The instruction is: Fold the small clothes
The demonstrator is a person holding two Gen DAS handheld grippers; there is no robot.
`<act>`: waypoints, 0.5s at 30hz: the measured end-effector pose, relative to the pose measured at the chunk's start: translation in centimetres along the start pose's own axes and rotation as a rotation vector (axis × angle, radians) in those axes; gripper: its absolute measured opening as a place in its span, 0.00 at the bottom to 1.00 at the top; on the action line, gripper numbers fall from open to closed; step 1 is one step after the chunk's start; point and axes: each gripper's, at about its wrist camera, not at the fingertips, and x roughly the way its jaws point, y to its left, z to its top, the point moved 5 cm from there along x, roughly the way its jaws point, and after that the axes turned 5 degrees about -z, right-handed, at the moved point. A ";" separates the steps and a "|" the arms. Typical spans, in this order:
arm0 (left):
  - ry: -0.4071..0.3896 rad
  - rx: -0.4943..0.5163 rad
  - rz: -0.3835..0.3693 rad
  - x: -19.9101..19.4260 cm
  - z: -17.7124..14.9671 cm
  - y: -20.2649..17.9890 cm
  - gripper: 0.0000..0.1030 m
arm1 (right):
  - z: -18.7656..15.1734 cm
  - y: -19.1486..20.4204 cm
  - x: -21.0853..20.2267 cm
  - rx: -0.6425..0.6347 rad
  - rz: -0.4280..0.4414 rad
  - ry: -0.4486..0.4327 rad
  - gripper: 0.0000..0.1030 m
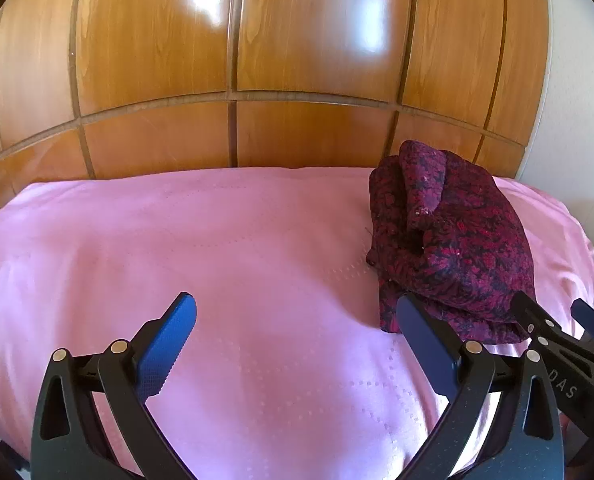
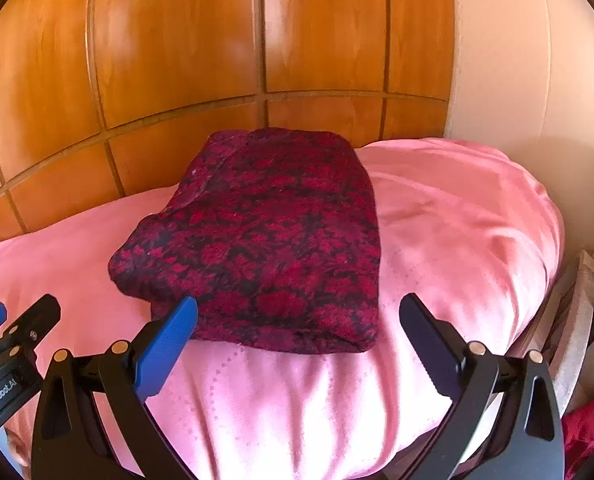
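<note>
A dark red and black patterned garment lies folded into a thick bundle on the pink bed cover. In the left wrist view the same garment sits at the right, with a rolled part on top. My left gripper is open over bare pink cover, left of the garment, holding nothing. My right gripper is open, its blue left fingertip just at the garment's near edge, nothing between the fingers. The right gripper also shows at the right edge of the left wrist view.
A glossy wooden wardrobe with panelled doors stands right behind the bed. A pale wall rises at the right. The bed's right edge drops off near a grey strip, and red fabric lies low at the right.
</note>
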 end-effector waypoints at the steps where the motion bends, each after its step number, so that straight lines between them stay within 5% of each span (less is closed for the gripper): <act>1: 0.000 -0.002 0.002 -0.1 0.0 0.0 0.96 | 0.0 0.0 -0.2 0.002 0.000 -0.005 0.98; 15: -0.006 0.000 0.001 -0.8 0.0 0.1 0.96 | -0.2 -0.9 -0.5 0.020 -0.012 -0.015 0.98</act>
